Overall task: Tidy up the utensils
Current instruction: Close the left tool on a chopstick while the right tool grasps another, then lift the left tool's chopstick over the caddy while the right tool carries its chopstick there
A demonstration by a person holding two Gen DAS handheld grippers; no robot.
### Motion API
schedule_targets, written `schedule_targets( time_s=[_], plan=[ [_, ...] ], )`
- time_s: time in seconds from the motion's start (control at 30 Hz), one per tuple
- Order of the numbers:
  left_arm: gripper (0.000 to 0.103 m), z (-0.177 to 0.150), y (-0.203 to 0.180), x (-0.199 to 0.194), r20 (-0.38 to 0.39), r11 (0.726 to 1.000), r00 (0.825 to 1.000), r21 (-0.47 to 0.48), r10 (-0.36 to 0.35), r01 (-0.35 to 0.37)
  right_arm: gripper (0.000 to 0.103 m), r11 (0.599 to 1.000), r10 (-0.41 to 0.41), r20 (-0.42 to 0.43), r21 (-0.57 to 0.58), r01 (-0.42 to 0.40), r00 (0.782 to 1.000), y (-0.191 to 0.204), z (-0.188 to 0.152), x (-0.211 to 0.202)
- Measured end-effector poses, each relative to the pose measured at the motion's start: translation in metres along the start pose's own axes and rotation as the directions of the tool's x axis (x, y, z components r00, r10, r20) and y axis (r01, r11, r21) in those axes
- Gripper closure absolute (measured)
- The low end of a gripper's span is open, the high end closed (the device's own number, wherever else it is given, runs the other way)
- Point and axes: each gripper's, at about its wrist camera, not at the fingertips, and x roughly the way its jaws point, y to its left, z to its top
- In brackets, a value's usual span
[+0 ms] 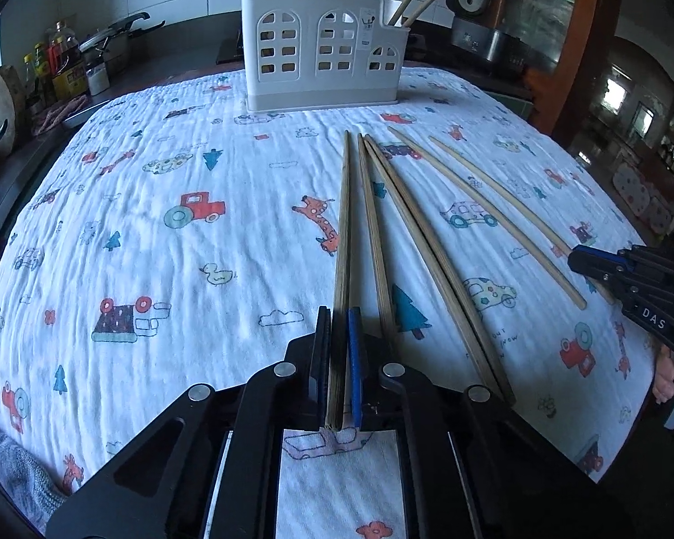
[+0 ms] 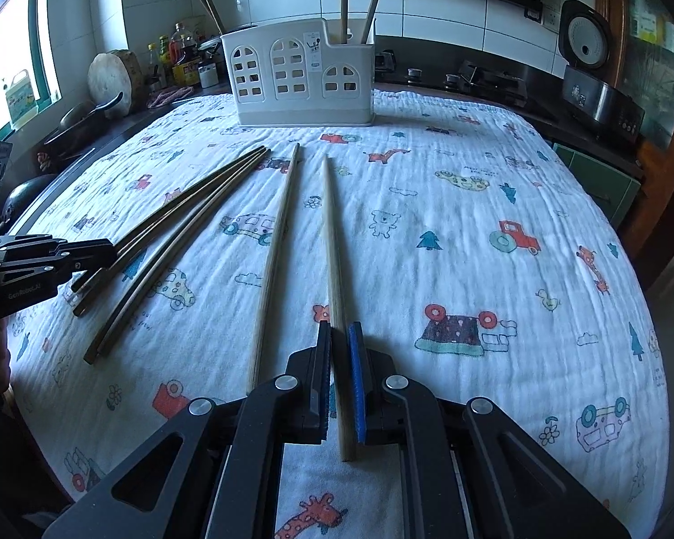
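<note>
The left gripper (image 1: 340,314) pinches a dark chopstick (image 1: 342,242); three more dark chopsticks (image 1: 409,233) lie just right. The right gripper (image 2: 340,330) pinches a pale chopstick (image 2: 333,242), another pale chopstick (image 2: 274,251) lying beside it. Far off stands the white holder (image 2: 292,85), nothing between.

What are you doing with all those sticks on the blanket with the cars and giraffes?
Someone is tidying chopsticks into the white utensil holder at the far end of the cloth. The left gripper has its jaws around the end of a dark chopstick, and the right gripper has its jaws around a pale chopstick. Both sticks look like they lie on the cloth. A few more chopsticks wait between them, and the holder already has some inside.
</note>
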Motion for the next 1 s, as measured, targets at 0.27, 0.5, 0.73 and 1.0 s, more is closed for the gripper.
schedule_targets(
  time_s=[0.27,0.5,0.73,1.0],
  plan=[
    [0.097,0.021,0.001,-0.039,0.091,1.000,0.996,0.019,-0.007,0.006,0.095,1.000,-0.011,0.074,0.002,0.011,0.997,-0.001,0.016,-0.026],
    [0.097,0.053,0.004,-0.071,0.183,0.999,0.982,0.022,-0.036,0.032,0.095,0.999,-0.025,0.201,-0.022,0.030,0.979,0.003,0.049,-0.063],
    [0.097,0.090,0.008,-0.078,0.214,0.998,0.975,0.034,-0.059,0.053,0.096,0.998,-0.015,0.255,-0.060,0.031,0.967,0.009,0.096,-0.079],
    [0.097,0.136,0.013,-0.079,0.214,0.997,0.975,0.057,-0.065,0.054,0.096,0.997,0.008,0.240,-0.079,0.011,0.971,0.005,0.159,-0.085]
  ],
)
